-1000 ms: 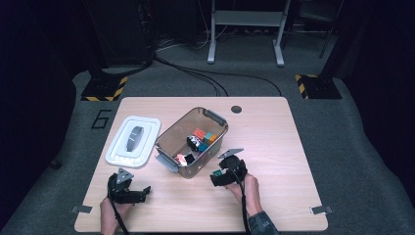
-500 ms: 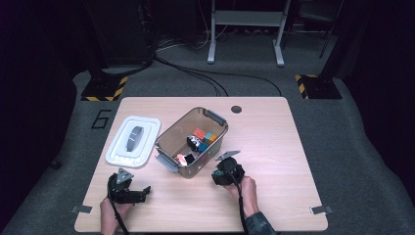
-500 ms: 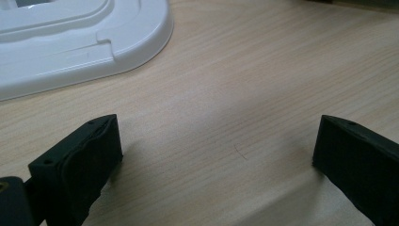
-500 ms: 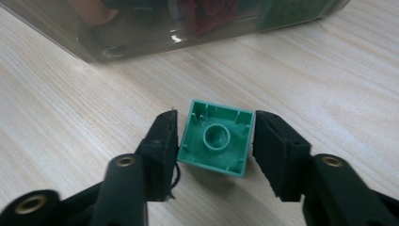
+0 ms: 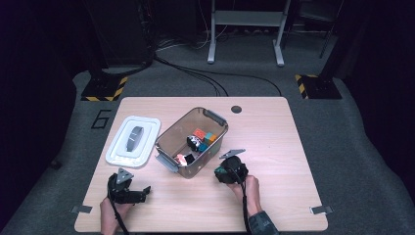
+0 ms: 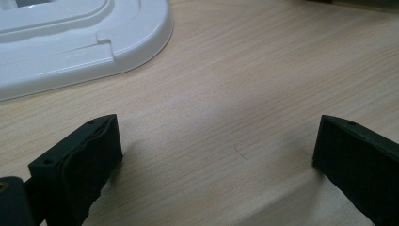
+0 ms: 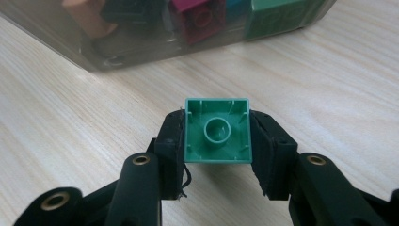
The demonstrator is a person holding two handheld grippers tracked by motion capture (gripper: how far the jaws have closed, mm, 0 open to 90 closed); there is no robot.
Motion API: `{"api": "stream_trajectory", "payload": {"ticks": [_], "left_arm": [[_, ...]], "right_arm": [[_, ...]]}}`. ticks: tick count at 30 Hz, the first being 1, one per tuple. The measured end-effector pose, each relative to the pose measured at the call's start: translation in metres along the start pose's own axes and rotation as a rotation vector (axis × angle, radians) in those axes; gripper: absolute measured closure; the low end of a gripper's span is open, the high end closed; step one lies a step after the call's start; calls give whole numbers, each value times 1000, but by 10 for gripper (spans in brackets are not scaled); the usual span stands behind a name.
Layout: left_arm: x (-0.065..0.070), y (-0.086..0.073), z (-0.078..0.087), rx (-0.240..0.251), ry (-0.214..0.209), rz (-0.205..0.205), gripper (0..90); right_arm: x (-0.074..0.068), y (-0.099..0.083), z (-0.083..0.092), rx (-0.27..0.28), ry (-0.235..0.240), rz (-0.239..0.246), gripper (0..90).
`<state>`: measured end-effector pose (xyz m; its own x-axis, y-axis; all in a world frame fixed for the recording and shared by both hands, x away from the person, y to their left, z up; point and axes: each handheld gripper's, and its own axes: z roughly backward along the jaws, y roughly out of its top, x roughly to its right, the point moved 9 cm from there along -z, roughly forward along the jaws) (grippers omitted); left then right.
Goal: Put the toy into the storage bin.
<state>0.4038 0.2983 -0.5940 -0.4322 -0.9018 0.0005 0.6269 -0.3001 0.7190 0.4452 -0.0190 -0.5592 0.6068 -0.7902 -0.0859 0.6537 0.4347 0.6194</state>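
While clamped, green brick (image 7: 218,136) sits between right fingers (image 7: 171,146) — hollow-side up.

Bin (image 5: 182,142) mid-table (image 5: 274,205), blocks (image 5: 203,138) inside. Lid (image 5: 133,141) just left of bin, near left edge. Block (image 7: 218,130) between right gripper (image 7: 217,136) pads, before bin's near-right wall. Left gripper (image 5: 128,190) near front-left corner.

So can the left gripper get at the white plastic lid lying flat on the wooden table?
Probably yes. The left gripper is open with nothing in it, and only bare wooden table lies between it and the white plastic lid.
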Motion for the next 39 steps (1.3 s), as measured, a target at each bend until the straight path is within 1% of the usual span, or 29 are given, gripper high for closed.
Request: {"api": "stream_trajectory", "payload": {"ticks": [2,9,10,12,13,15,17,19,21,22,25,28,32,33,35,38,39], "left_arm": [[0,0,0,-1,-1,-2,14],[0,0,0,-1,0,-1,14],[0,0,0,1,1,-1,14],[0,0,0,0,1,-1,14],[0,0,0,-1,1,-2,14],[0,0,0,-1,0,-1,14],[0,0,0,2,2,-2,14],[0,0,0,-1,1,-2,14],[0,0,0,-1,0,-1,14],[0,0,0,0,0,-1,14],[0,0,0,0,2,-3,14],[0,0,0,-1,0,-1,14],[0,0,0,0,3,-3,14],[0,0,0,-1,1,-2,14],[0,0,0,0,1,-2,14],[0,0,0,-1,0,0,14],[0,0,0,-1,1,-2,14]], "right_arm": [[2,2,4,8,-7,4,586],[6,12,19,42,-9,6,586],[6,13,20,39,-10,-1,586],[7,17,24,52,-11,0,587],[8,18,26,54,-5,7,587],[8,21,29,58,-7,4,587],[8,24,33,65,3,2,587],[9,27,36,66,-4,9,586],[9,30,40,75,-7,5,587],[10,33,43,79,-12,14,586],[11,38,50,89,-19,13,587],[12,46,58,104,-27,24,586],[13,55,68,119,-34,27,587],[14,58,70,125,-34,35,587],[15,62,74,130,-44,40,587],[15,69,80,141,-49,37,587],[16,71,82,146,-49,43,587]]}}
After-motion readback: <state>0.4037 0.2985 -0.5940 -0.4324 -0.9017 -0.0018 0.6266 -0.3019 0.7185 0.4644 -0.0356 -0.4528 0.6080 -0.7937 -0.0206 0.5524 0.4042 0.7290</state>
